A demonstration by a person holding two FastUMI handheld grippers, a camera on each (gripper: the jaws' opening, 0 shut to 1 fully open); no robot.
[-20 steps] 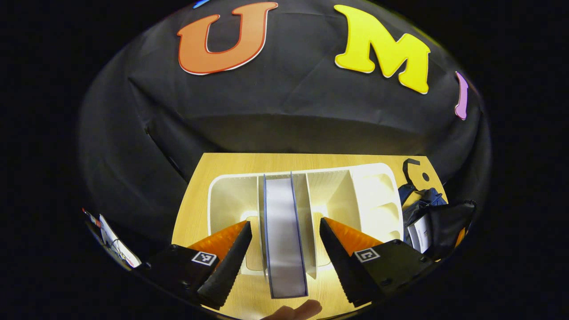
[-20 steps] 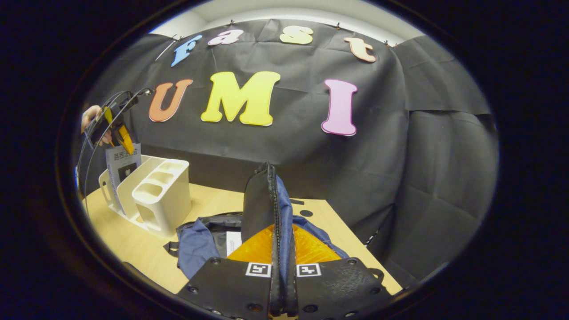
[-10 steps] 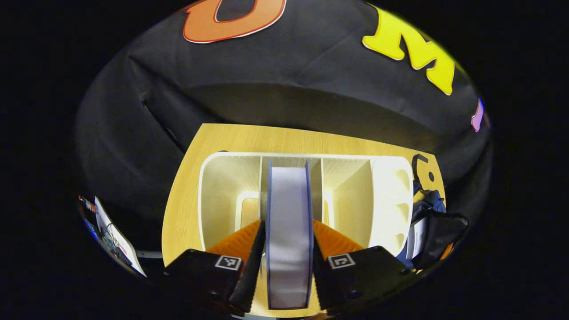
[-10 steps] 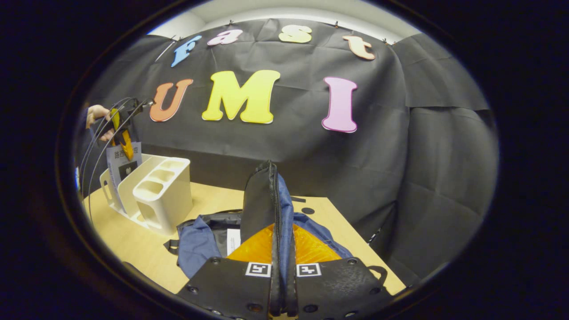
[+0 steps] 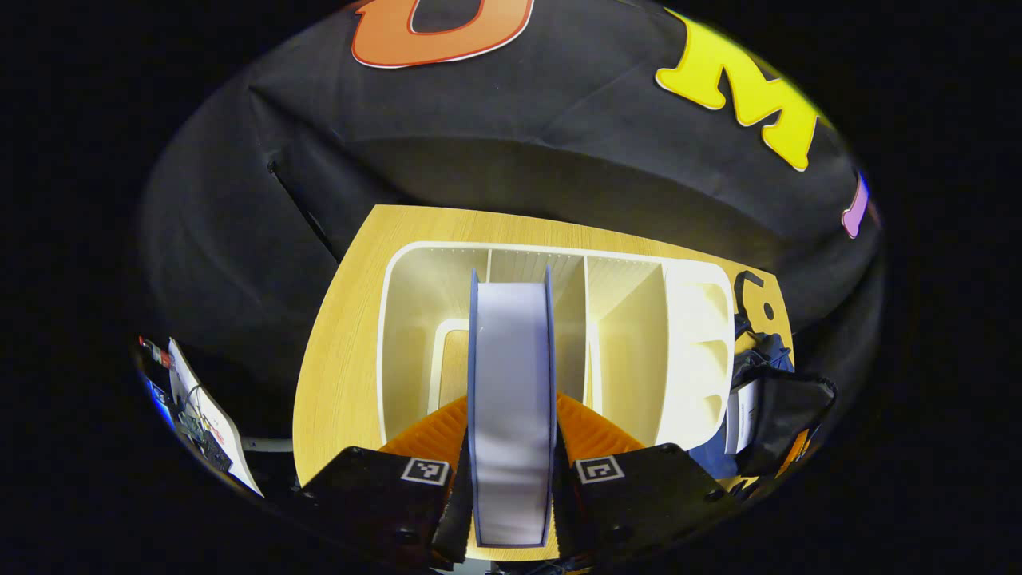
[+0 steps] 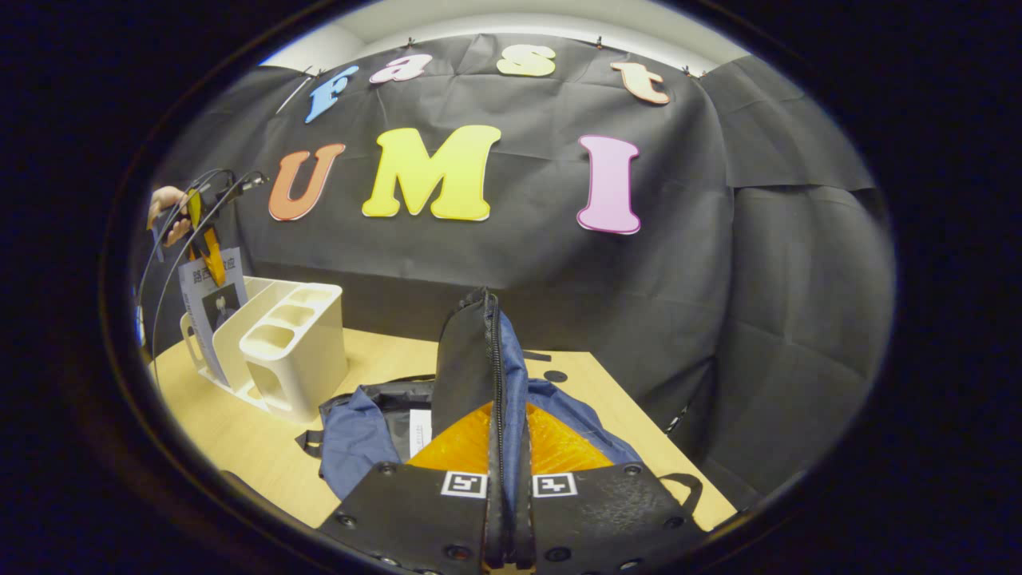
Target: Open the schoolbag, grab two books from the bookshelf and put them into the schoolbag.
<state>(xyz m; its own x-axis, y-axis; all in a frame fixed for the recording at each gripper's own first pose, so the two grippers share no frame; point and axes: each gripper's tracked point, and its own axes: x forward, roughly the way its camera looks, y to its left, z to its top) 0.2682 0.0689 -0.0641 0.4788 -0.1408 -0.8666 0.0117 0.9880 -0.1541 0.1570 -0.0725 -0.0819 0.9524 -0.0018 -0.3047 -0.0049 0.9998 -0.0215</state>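
Wooden bench (image 5: 343, 335): white bookshelf (image 5: 415, 319). Left gripper (image 5: 511, 471) fingers clamp book (image 5: 511, 383) standing in bookshelf. Schoolbag (image 6: 351, 439) beside bookshelf; right gripper (image 6: 505, 511) fingers pinch its flap (image 6: 471, 359).

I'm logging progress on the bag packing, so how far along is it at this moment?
Done: the schoolbag lies open on the table, its flap pinched up by the right gripper. In hand: the left gripper has its jaws shut on a book standing in the bookshelf. Left: carry that book into the bag. Whether a book is already inside cannot be told.
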